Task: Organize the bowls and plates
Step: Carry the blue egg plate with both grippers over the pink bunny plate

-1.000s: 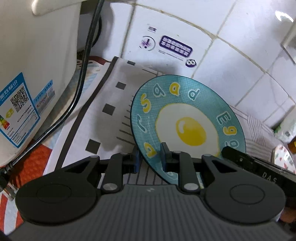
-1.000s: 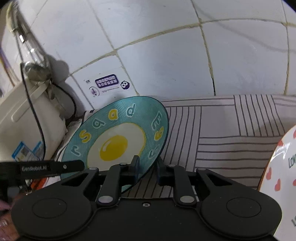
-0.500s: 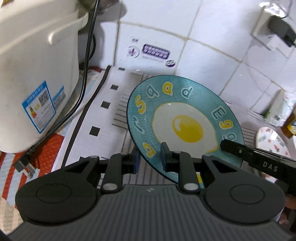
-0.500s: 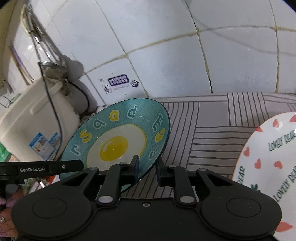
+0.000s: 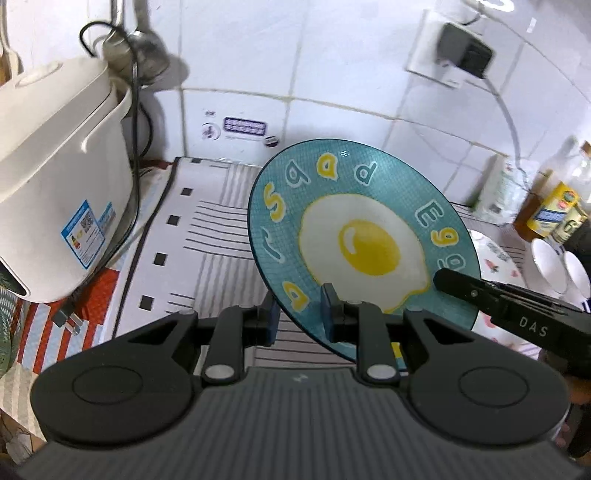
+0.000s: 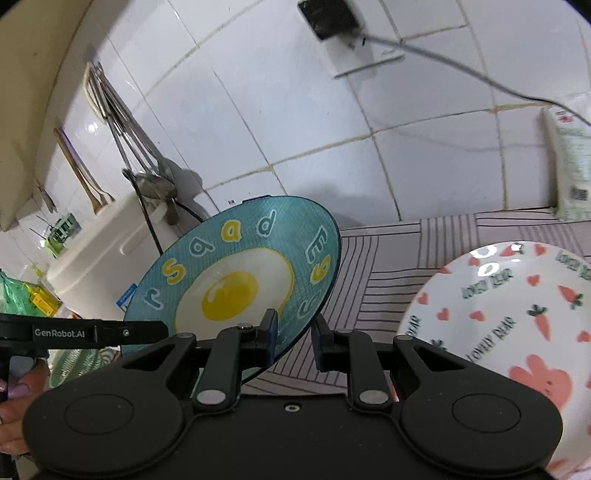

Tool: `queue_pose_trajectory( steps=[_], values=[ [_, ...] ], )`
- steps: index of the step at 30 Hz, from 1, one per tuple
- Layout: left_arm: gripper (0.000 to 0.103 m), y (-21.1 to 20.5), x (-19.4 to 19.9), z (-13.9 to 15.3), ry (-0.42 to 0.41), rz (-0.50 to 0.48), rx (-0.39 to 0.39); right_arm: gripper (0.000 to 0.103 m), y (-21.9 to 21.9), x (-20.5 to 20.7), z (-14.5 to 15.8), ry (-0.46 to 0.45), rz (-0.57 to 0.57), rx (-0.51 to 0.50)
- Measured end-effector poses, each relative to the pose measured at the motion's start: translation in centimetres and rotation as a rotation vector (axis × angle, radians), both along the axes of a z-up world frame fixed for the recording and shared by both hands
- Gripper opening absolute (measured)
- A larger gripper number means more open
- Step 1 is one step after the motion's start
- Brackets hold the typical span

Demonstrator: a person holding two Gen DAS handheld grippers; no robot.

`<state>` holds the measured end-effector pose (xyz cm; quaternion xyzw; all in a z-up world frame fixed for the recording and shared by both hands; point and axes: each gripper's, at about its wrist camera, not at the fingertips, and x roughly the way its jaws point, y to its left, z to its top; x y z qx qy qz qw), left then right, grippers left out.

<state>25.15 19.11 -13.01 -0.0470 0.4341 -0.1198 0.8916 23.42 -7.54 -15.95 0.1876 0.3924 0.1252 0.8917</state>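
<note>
Left gripper [image 5: 299, 314]: jaws nearly together, pinching the near-left rim of the teal egg plate [image 5: 364, 240], one blue pad under the rim, one on the face. Right gripper [image 6: 293, 338]: same, pinching the opposite rim of that plate [image 6: 236, 284]; its jaws also nearly closed, rim between the pads. So one plate, two grips, carried tilted in the air above the striped cloth [image 5: 207, 236], touching neither cloth nor wall. Judgement on progress: early to middle. One plate is lifted and in transit; it is not yet set on any stack. Likely target, as a guess only, is the white heart-and-carrot plate [image 6: 517, 314], which lies flat on the cloth to the right, apart from the teal plate. Counts, as far as visible: teal plates, one; white patterned plates, one; white bowls [image 5: 550, 267], two seen at the right edge in the left wrist view, standing close together, partly cut off, so there may be more. Other items: one white rice cooker [image 5: 55, 192] at left with its cord, one wall socket [image 6: 332, 18] with plug, several bottles [image 5: 554, 210] at far right, number unclear. Remaining: set down the teal plate, then group the bowls. A person's fingers [image 6: 18, 387] show at the left edge in the right wrist view.
</note>
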Motion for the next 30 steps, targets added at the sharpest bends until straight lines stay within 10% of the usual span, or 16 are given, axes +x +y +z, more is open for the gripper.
queue_pose_trajectory(
  steps=[12, 30],
  values=[
    [0.021, -6.3, -2.6, 2.7, -0.016, -0.118, -0.001, 0.024, -5.5, -4.5, 3.3, -0.05, -0.066, 0.008],
    [0.021, -15.5, -1.3, -2.0, 0.086, -0.237, 0.003, 0.025, -13.3, -8.7, 0.9, 0.026, -0.2, -0.047]
  ],
)
